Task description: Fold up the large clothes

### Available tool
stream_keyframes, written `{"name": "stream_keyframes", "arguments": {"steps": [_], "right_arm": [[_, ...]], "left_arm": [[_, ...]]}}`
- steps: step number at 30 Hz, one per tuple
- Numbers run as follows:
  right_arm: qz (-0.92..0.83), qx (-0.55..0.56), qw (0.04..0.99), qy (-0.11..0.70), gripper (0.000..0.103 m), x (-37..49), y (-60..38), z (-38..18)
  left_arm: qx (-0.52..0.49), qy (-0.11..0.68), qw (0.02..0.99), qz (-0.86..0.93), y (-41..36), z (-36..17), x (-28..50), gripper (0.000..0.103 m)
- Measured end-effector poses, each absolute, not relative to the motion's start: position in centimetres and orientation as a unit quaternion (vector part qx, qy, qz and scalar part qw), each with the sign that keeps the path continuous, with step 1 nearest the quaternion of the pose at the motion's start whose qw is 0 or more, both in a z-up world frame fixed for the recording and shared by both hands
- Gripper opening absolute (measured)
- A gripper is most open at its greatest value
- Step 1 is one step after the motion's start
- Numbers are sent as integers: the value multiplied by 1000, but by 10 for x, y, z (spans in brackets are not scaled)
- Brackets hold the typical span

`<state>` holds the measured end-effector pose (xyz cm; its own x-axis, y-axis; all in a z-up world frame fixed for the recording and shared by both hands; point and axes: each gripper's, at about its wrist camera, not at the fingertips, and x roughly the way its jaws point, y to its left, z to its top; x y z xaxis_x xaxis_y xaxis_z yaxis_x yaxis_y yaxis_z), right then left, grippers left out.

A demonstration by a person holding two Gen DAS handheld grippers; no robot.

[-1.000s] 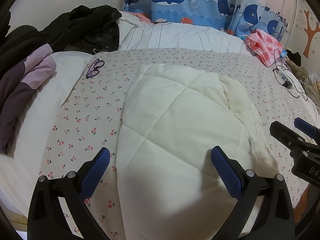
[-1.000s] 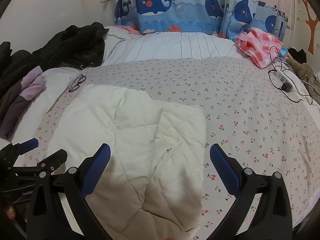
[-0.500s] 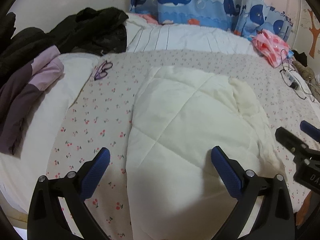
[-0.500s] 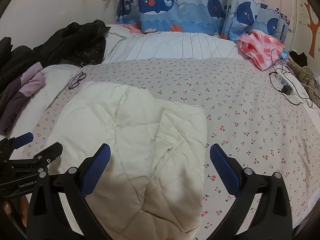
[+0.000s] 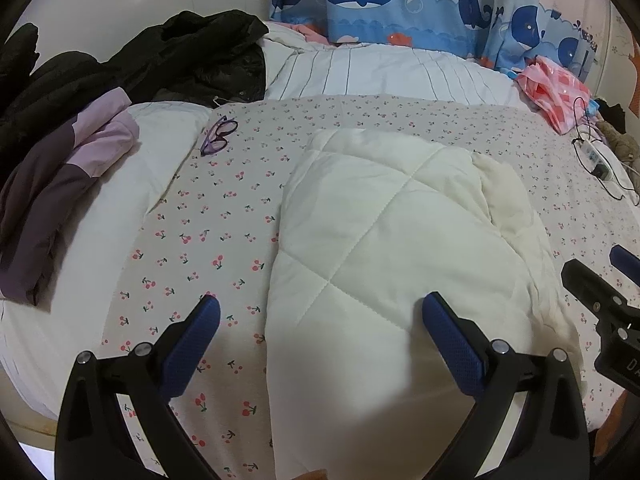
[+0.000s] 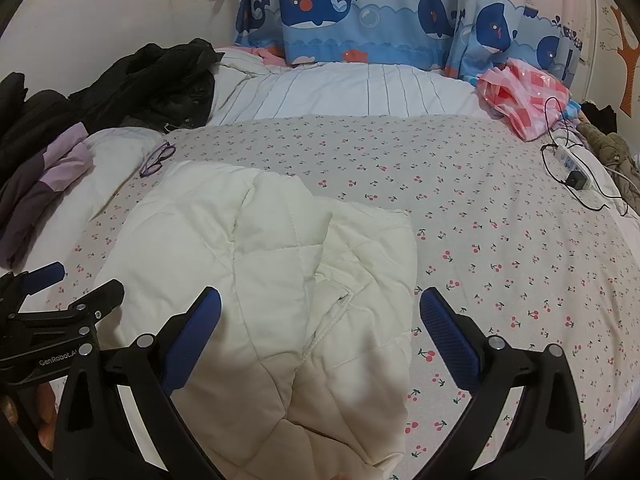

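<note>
**A:** Where do you stand? Your left gripper [image 5: 320, 320] and right gripper [image 6: 320, 312] both hang with jaws spread wide, pinching nothing. The coat [image 5: 400, 240] lies quilted side up on the near half of the bed [image 6: 500, 220], partly folded, a loose flap doubled over on the right.

**B:** So what makes the next fold clean?

**A:** I'd take the near hem at both corners together, one gripper each, bite through all layers (that flap will slip otherwise), then carry it level toward the curtain [image 6: 360, 8].

**B:** Anything changed in the last second?

**A:** The left view has drawn back and swung left: the glasses [image 5: 218, 134] sit further right in it. The coat hasn't moved, and both jaws stayed just as wide
</note>
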<state>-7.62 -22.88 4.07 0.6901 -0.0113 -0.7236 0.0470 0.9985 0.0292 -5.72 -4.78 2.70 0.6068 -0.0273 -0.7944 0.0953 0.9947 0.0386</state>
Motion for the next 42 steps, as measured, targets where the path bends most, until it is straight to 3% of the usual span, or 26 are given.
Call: {"name": "stream_keyframes", "arguments": {"steps": [36,42], "right_arm": [[-12,25,918,395,96,-75,-225,41],[-12,25,919,393,96,-75,-226,42]], "left_arm": [[-11,446,893,-59,-48,32,-61,97],[17,443,895,-48,-56,33,-62,97]]}}
